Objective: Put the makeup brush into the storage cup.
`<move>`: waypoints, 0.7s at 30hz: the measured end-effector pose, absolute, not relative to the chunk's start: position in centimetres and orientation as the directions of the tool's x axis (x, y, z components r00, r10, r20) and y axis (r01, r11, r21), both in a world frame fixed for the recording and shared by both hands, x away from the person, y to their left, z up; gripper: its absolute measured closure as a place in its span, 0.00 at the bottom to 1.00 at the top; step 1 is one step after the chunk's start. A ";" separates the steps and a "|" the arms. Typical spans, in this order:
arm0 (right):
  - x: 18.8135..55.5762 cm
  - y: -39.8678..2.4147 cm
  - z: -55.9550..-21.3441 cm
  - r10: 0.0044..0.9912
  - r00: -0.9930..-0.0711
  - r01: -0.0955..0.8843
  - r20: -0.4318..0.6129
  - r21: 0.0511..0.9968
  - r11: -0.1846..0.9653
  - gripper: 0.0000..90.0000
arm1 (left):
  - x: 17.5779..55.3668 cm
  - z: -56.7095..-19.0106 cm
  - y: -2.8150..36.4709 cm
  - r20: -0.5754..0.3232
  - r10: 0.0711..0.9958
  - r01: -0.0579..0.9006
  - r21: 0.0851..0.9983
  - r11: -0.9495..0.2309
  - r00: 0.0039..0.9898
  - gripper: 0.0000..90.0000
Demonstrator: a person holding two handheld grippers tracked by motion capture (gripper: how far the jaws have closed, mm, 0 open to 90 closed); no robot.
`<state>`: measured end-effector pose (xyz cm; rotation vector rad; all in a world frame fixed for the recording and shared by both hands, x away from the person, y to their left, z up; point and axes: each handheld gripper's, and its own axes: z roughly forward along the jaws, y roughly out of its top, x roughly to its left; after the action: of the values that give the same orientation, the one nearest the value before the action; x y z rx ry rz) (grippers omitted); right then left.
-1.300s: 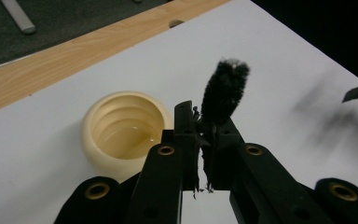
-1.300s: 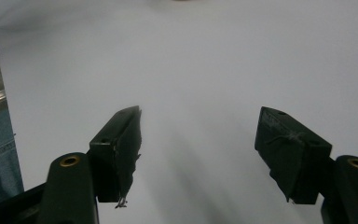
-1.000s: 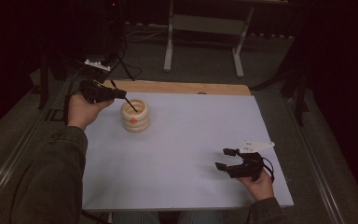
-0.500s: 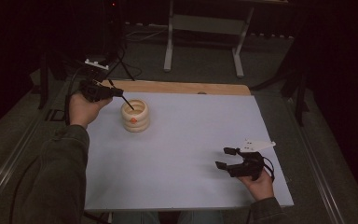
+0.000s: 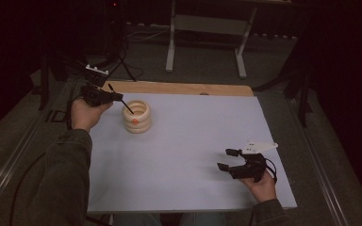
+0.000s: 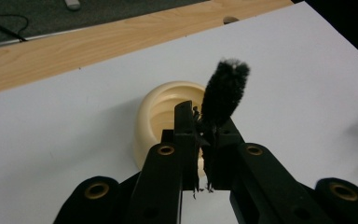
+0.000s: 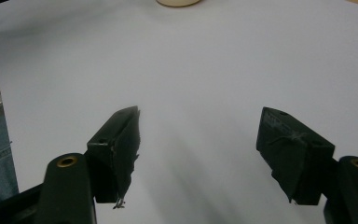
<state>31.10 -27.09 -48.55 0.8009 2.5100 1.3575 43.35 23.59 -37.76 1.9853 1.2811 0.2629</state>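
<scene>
You are working in a dim room: beyond the white table (image 5: 193, 141) everything falls into near-black. In your left gripper (image 6: 200, 135) view the brush (image 6: 224, 91) tip is soft-edged. Ahead of your right gripper (image 7: 198, 140) the tabletop is evenly lit, with faint grey shadows stretching between its jaws.

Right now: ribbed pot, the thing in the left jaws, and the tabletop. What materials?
Ribbed pot: cream, smooth and matte, stacked rounded rings; looks like plastic or glazed ceramic, can't tell which. Brush in the left gripper: black fuzzy bristle head on a thin dark stem. Tabletop: flat white matte sheet over a light wood board, grain visible.
</scene>
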 end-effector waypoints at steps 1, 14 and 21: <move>31.1 -27.1 -48.6 0.535 -0.839 0.374 0.097 0.818 0.438 0.33 | 43.3 -37.9 23.5 -0.209 0.854 0.699 0.680 -0.223 0.476 0.95; 31.2 -27.0 -48.7 0.536 -0.839 0.375 0.096 0.816 0.440 0.33 | 43.5 -39.8 23.1 -0.222 0.862 0.710 0.675 -0.201 0.456 0.95; 31.2 -26.9 -48.7 0.531 -0.842 0.374 0.096 0.814 0.445 0.33 | 43.5 -40.9 22.6 -0.225 0.866 0.717 0.668 -0.197 0.447 0.95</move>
<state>31.15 -26.87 -48.67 0.7976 2.5186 1.3523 43.49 22.64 -40.91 1.9699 1.3250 0.2585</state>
